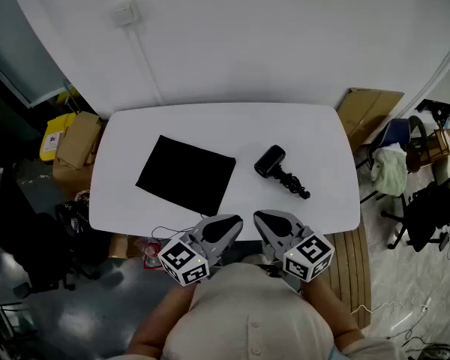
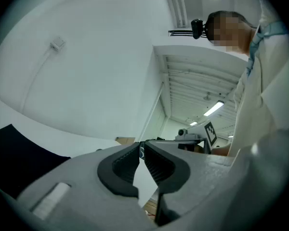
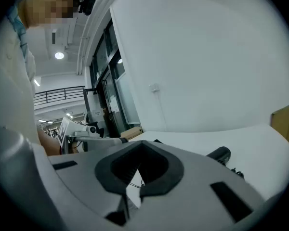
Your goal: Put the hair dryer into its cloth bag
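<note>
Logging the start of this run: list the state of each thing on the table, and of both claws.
cloth bag: lying flat on the table, nothing in it yet.
hair dryer: on its side, right of the bag, apart from it.
left claw: shut, empty.
right claw: shut, empty.

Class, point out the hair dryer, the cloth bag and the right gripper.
hair dryer (image 1: 271, 161), head view, on its barrel.
cloth bag (image 1: 186, 175), head view, middle of the cloth.
right gripper (image 1: 259, 217), head view, at its closed jaw tips.
</note>
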Demonstrator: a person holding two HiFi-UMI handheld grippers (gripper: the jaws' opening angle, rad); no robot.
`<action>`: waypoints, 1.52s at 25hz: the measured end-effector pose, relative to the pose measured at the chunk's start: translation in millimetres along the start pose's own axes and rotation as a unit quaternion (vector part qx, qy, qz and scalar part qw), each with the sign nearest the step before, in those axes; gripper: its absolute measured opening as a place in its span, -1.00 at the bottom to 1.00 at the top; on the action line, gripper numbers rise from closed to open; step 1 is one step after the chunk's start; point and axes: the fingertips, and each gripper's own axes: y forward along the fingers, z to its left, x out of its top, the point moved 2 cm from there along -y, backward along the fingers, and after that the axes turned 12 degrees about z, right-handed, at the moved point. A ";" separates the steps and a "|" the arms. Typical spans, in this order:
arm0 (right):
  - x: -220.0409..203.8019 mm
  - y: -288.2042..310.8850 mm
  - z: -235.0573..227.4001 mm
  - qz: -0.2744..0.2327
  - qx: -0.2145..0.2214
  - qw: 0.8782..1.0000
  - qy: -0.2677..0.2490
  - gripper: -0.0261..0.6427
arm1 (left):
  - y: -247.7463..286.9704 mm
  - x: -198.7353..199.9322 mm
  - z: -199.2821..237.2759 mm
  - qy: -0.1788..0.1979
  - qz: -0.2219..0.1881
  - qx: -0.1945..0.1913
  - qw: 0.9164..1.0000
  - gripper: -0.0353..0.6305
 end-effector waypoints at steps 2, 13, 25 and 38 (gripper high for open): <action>-1.8 -1.4 -1.2 0.001 -0.002 1.000 0.002 -0.88 | 1.2 -0.6 -1.1 0.001 0.001 -0.002 1.000 -0.79; -5.7 -10.7 -4.5 -0.003 -0.010 1.000 0.004 -0.88 | 4.6 -4.5 -6.0 0.002 0.008 -0.010 1.000 -0.79; -9.9 -24.1 -2.2 -0.008 0.004 1.000 -0.007 -0.86 | 4.4 -11.3 -11.9 0.011 0.018 -0.001 1.000 -0.79; -11.1 -11.4 -9.1 -0.005 -0.001 1.000 0.014 -0.86 | -5.6 -28.9 1.5 0.009 0.052 0.014 0.998 -0.79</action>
